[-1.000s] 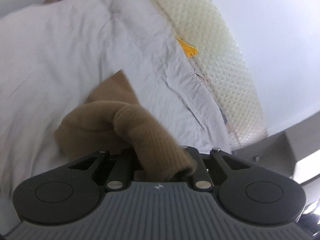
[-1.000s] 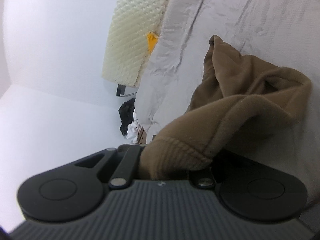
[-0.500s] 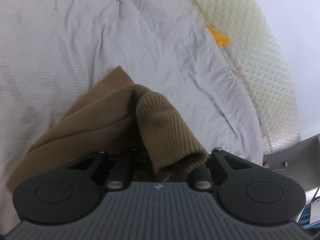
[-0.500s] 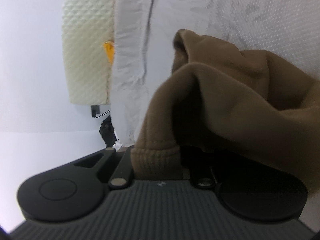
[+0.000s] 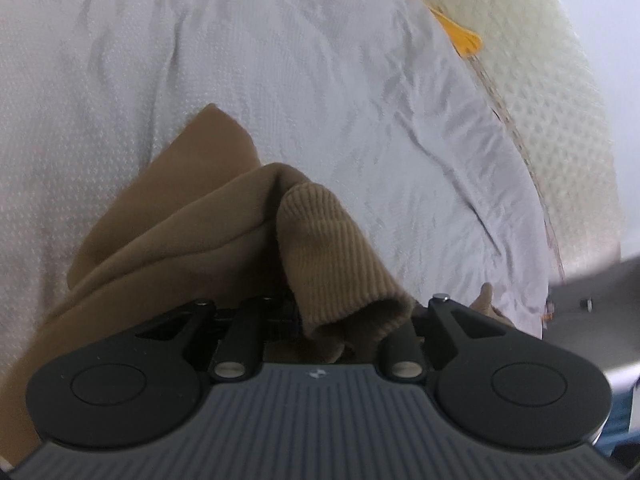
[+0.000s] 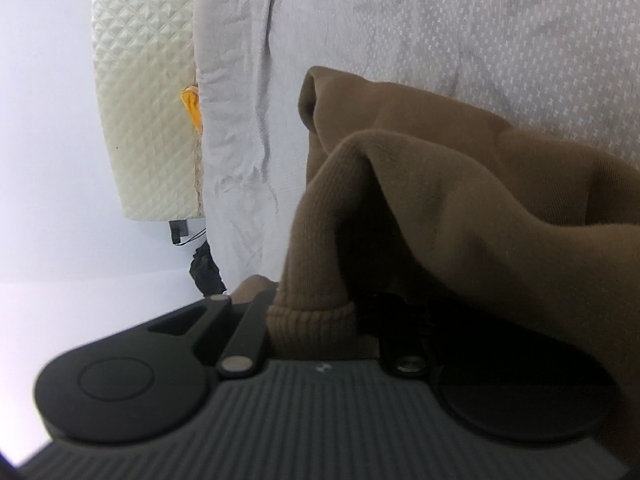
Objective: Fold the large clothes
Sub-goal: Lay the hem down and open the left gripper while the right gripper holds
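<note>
Brown sweatshirt (image 5: pixel 168 248) is laid bunched on the white bedsheet (image 5: pixel 280 80), mattress (image 5: pixel 560 128) at 2 o'clock. Its ribbed cuff (image 5: pixel 336 256) is between the opening left gripper (image 5: pixel 320 320) jaws. Right gripper (image 6: pixel 320 320) is clamped on its hem (image 6: pixel 312 320).

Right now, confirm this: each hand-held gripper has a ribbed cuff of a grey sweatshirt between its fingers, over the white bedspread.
Wrong colour. The sweatshirt is brown, not grey; both wrist views show it. Each hand-held gripper, left and right, does have a ribbed cuff over the white bedspread.
</note>
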### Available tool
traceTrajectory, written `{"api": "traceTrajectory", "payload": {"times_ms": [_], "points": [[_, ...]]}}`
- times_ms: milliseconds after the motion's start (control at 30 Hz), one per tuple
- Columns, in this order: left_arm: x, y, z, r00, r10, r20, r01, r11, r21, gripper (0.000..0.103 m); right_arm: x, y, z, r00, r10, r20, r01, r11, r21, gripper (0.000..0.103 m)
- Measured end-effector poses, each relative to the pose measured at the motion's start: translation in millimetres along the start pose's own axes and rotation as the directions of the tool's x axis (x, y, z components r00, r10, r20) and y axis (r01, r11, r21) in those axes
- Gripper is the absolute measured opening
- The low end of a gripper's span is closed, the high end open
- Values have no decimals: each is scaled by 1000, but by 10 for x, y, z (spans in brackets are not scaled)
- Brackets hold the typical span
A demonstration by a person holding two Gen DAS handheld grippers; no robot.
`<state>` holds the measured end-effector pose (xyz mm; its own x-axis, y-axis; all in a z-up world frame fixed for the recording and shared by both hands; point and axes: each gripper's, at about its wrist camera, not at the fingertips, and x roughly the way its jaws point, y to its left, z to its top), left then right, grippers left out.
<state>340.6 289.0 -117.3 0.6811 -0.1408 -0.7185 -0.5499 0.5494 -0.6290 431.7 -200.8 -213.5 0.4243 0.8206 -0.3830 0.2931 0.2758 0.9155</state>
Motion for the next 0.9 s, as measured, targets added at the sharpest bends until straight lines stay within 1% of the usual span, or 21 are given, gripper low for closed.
{"api": "traceTrajectory", "payload": {"times_ms": [33,133,167,200,233,267,300,367,400,433,500,533,600,633,667,700,767,800,867,900], "points": [[-31,-4,23,1000,-9,-18,9,1000,20,25,-11,5,-13,1000,0,0,0,1000,-3,17],[-122,47,118,995,-47,-87,50,998,34,31,-54,-2,-48,1000,6,-7,-6,1000,-8,17],[-156,88,167,990,-73,-117,77,997,29,37,-69,-9,-56,1000,12,-8,-12,1000,-5,17],[-186,152,236,983,-108,-151,109,994,4,46,-85,-14,-64,1000,16,-8,-16,1000,-3,17],[-223,209,295,976,-128,-174,126,992,-23,51,-89,-13,-67,1000,19,-8,-19,1000,-2,17],[-273,255,359,973,-138,-187,132,990,-42,61,-96,-9,-71,1000,22,-9,-22,1000,-3,17],[-353,316,436,971,-153,-185,145,988,-55,74,-101,-4,-76,1000,22,-8,-22,1000,-6,17],[-524,411,552,972,-178,-151,170,983,-66,85,-143,-10,-85,1000,18,0,-18,1000,-7,17],[-620,473,603,975,-179,-132,171,983,-71,87,-153,-15,-84,1000,19,3,-19,1000,-3,17],[-704,501,633,982,-148,-115,143,988,-57,88,-164,-25,-90,1000,19,2,-19,1000,-1,18],[-839,499,641,995,-68,-79,69,998,6,88,-164,-28,-94,1000,19,1,-19,1000,4,18],[-891,491,612,996,-57,-65,59,998,26,88,-176,-30,-102,1000,18,2,-18,1000,4,18],[-971,403,484,997,-64,-41,66,996,67,87,-181,-26,-111,1000,15,5,-15,1000,6,18],[-1000,314,388,996,-76,-38,80,991,110,87,-161,-27,-103,1000,16,7,-16,1000,8,18],[-1015,188,260,995,-91,-33,95,984,153,86,-171,-32,-111,1000,18,9,-18,1000,10,17],[-1036,46,103,992,-127,-25,130,970,204,86,-172,-28,-117,1000,19,10,-19,1000,11,17],[-1010,-256,-260,976,-212,-53,218,929,299,86,-190,-33,-131,1000,22,10,-22,1000,14,17],[-965,-411,-456,968,-239,-77,250,909,334,86,-193,-30,-138,1000,23,11,-23,1000,17,17],[-860,-689,-820,953,-286,-102,303,868,393,86,-211,-32,-152,1000,24,12,-24,999,26,17],[-789,-834,-998,949,-296,-105,312,844,436,86,-223,-34,-157,1000,25,12,-26,999,30,17]]}}
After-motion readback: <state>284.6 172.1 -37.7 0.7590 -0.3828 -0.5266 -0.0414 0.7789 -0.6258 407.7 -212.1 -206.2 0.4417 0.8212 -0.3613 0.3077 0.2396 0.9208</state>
